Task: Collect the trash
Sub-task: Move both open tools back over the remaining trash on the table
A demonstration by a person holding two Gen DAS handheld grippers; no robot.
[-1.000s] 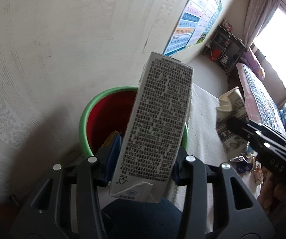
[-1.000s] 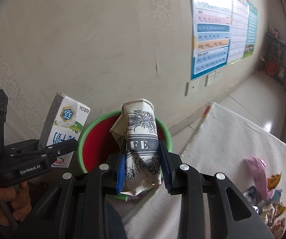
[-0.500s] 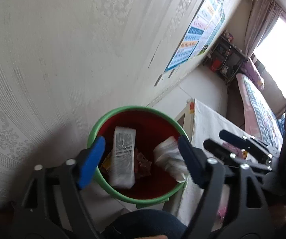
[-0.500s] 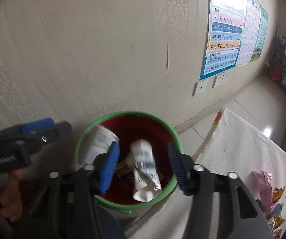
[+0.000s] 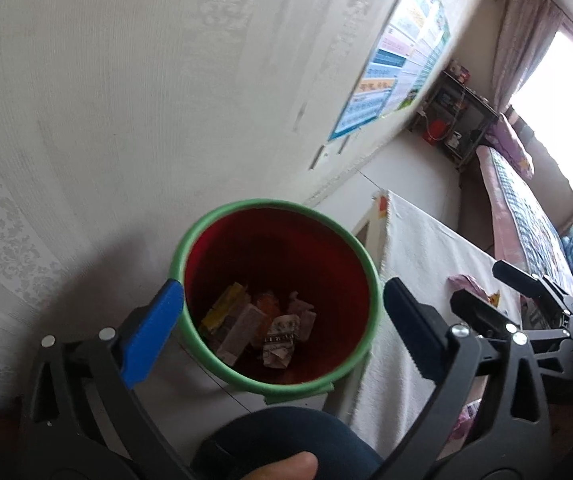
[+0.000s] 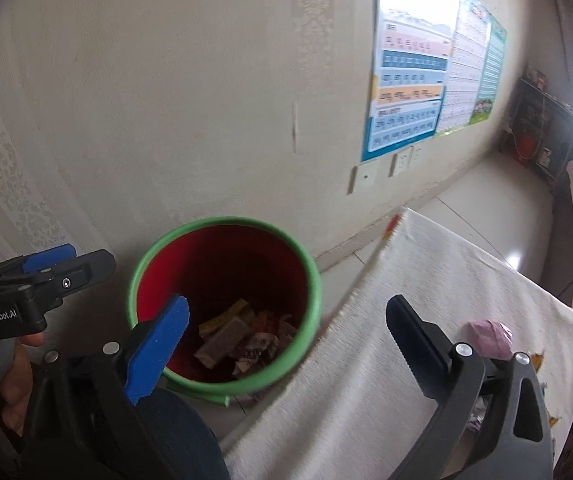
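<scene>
Bin (image 5: pixel 370 268) (image 6: pixel 316 280): round, green rim, red inner wall, standing on the floor against the pale patterned wall (image 5: pixel 126 100) (image 6: pixel 166 80), touching the edge of the white-cloth-covered counter (image 5: pixel 418 248) (image 6: pixel 446 280). It sits below and between the fingers of both tools.

Contents, at the bottom of the bin: milk carton (image 5: pixel 240 334) (image 6: pixel 222 340) lying on its side, grey printed face up; crumpled paper cup (image 5: pixel 282 334) (image 6: pixel 256 350) just beside it, touching; yellow and orange wrappers (image 5: pixel 226 306) (image 6: pixel 232 312) behind them. Details blurred.

Left gripper (image 5: pixel 282 332) (image 6: pixel 66 262): jaws spread wide, nothing between them. Right gripper (image 6: pixel 286 344) (image 5: pixel 482 292): jaws spread wide, also holding nothing. A pink wrapper (image 6: pixel 488 332) (image 5: pixel 466 282) lies on the counter cloth, near the right tool's outer finger.

Change vs. earlier frames: 1.0 s ago the left jaws clamped the carton upright over the bin and the right jaws clamped the cup. At 0.5 s both jaws were already parted, and carton and cup were high inside the bin, mid-drop. Now both items rest on the bottom among the wrappers. The jaws of each tool stand wider apart than at 0.5 s. Bin position against the wall unchanged.
</scene>
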